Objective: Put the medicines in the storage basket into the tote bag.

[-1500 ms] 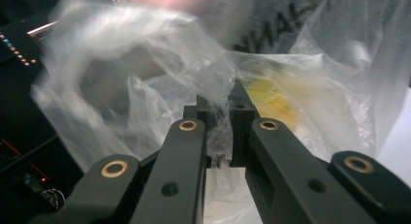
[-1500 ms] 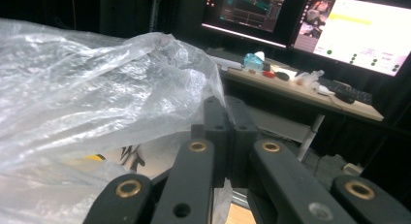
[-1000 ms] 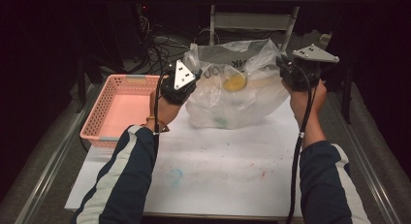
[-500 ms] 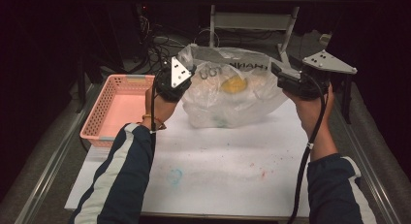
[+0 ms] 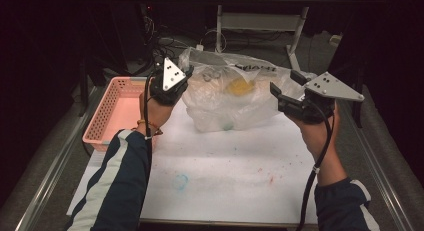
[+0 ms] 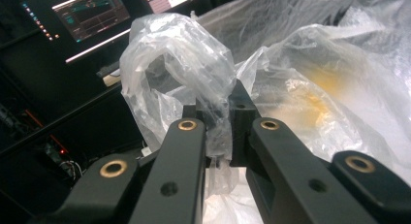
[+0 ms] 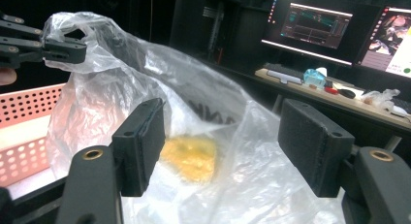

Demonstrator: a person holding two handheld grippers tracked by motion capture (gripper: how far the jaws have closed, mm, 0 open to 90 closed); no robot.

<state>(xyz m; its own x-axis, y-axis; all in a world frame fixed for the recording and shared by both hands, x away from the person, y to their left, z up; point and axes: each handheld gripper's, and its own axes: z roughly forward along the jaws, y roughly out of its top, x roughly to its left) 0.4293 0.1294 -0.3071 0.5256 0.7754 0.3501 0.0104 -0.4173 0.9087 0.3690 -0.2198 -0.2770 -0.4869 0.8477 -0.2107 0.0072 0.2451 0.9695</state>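
- Bag, clear plastic, sits on the white table sheet between the two grippers; a yellow object shows through the film inside it.
- Left gripper: jaws nearly closed, a twisted loop of the bag's handle pinched between the pads. Loop rises above the jaw tips; the bag's bulk lies beyond and to the right of them in the left gripper view.
- In the high view the left gripper sits at the bag's upper left corner, touching the film.
- Right gripper: jaws wide apart, nothing between the pads. Bag film and the yellow object lie ahead of the gap, the object nearer the left-hand jaw in that view.
- In the high view the right gripper is just beside the bag's right edge; contact cannot be told.
- Pink basket stands well to the outer side of the left gripper, apart from the bag.
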